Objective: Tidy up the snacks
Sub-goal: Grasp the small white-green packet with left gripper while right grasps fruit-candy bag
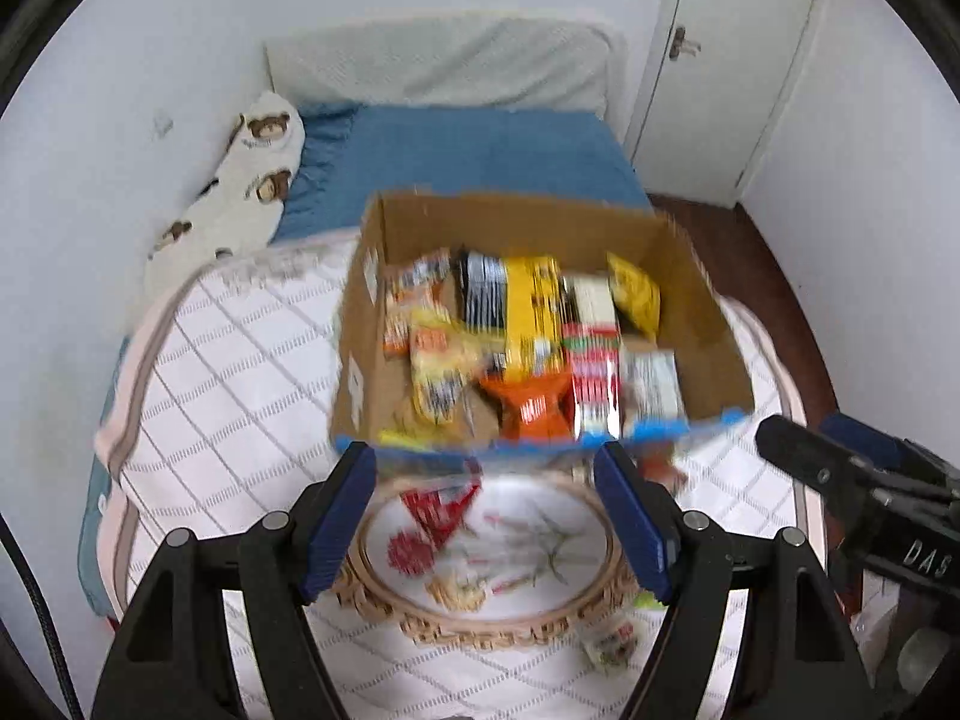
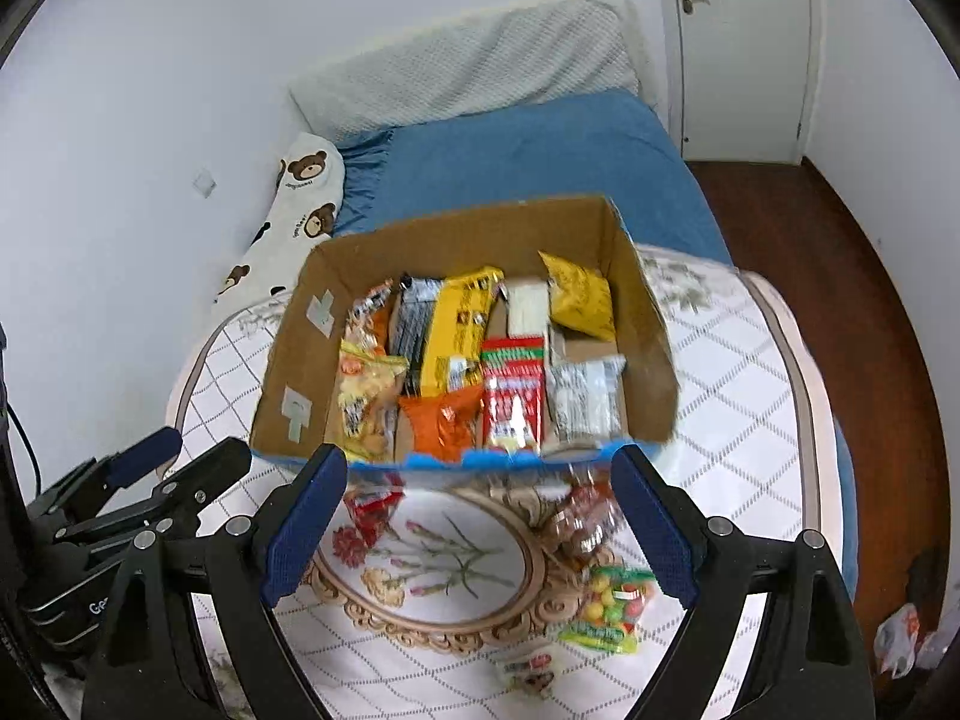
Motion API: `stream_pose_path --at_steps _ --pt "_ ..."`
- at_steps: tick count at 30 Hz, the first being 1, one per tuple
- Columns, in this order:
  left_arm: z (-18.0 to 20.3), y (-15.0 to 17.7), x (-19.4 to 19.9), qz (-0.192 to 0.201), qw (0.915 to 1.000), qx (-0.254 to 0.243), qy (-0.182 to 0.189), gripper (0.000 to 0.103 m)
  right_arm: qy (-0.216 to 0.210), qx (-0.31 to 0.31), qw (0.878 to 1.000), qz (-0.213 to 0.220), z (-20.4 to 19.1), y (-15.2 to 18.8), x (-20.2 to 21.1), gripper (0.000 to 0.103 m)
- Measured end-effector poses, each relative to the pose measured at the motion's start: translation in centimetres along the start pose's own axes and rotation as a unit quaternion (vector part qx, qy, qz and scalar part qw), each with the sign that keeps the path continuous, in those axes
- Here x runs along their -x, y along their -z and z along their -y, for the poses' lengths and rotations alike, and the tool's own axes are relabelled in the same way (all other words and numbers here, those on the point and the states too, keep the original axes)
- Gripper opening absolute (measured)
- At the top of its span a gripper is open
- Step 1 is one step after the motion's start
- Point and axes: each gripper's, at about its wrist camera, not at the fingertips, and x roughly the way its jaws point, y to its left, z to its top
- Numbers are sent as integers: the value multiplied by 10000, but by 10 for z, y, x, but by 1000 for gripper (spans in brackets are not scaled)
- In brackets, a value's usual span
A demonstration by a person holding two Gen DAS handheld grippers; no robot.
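Note:
An open cardboard box [image 1: 708, 312] [image 2: 651, 354] with a blue front edge stands on a quilted mat and holds several snack packets: yellow [image 2: 456, 324], orange [image 2: 441, 426], red [image 2: 513, 396] and silver [image 2: 585, 399]. Loose snacks lie in front of it: a red packet [image 1: 441, 507] [image 2: 369, 507], a brown packet [image 2: 582, 519], a bag of coloured candy balls [image 2: 612, 609] and a small packet [image 2: 531, 672]. My left gripper [image 1: 486, 522] is open and empty above the mat. My right gripper [image 2: 480, 531] is open and empty beside it.
The white quilted mat [image 2: 738, 420] with a floral oval [image 2: 444, 564] covers a bed with a blue sheet [image 2: 528, 150]. A bear-print pillow [image 2: 300, 210] lies against the left wall. Brown floor [image 2: 840, 276] and a white door [image 2: 738, 48] are on the right.

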Motion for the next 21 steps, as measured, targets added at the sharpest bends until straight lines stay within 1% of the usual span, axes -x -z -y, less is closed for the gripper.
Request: stream_pose_path --at_steps 1,4,5,6,7,9,10,13,14,16,17,18,20,21 --pt "3 9 -6 -141 9999 23 31 74 34 -33 9999 -99 7 7 -3 92" --pt "16 44 -40 -836 9962 100 226 74 191 -248 9985 -441 35 33 -19 91" --pt "23 57 -55 -1128 9929 97 369 74 181 -383 9971 -630 48 44 -28 86" --pt "31 73 -73 -1530 9870 106 477 74 167 -457 9960 -753 56 50 -35 80" --pt "38 88 -90 -1907 9793 167 656 74 199 -561 9939 -925 68 60 -44 66" --pt "50 111 -119 -2488 9641 266 884 74 288 -773 9899 -1151 90 79 -58 65" --pt "57 126 -138 -2873 9513 370 1058 73 333 -876 9879 -1237 100 87 -64 65" --pt "76 156 -175 -3496 9270 532 1247 73 413 -1167 9817 -1445 125 108 -77 65" --pt "81 163 -184 -3597 9231 522 1256 73 438 -1251 9796 -1507 133 114 -81 65" --pt "96 174 -201 -3747 9184 432 1193 73 464 -1369 9769 -1576 143 122 -86 65" --pt "101 177 -207 -3777 9173 406 1196 72 475 -1422 9754 -1613 148 127 -89 65" --pt "106 180 -212 -3781 9177 366 1162 69 489 -1440 9747 -1637 149 128 -92 65" --pt "112 182 -216 -3633 9269 197 925 49 521 -1470 9739 -1648 152 131 -97 65" --pt "113 182 -215 -3559 9302 82 891 49 525 -1470 9737 -1657 151 132 -99 65"
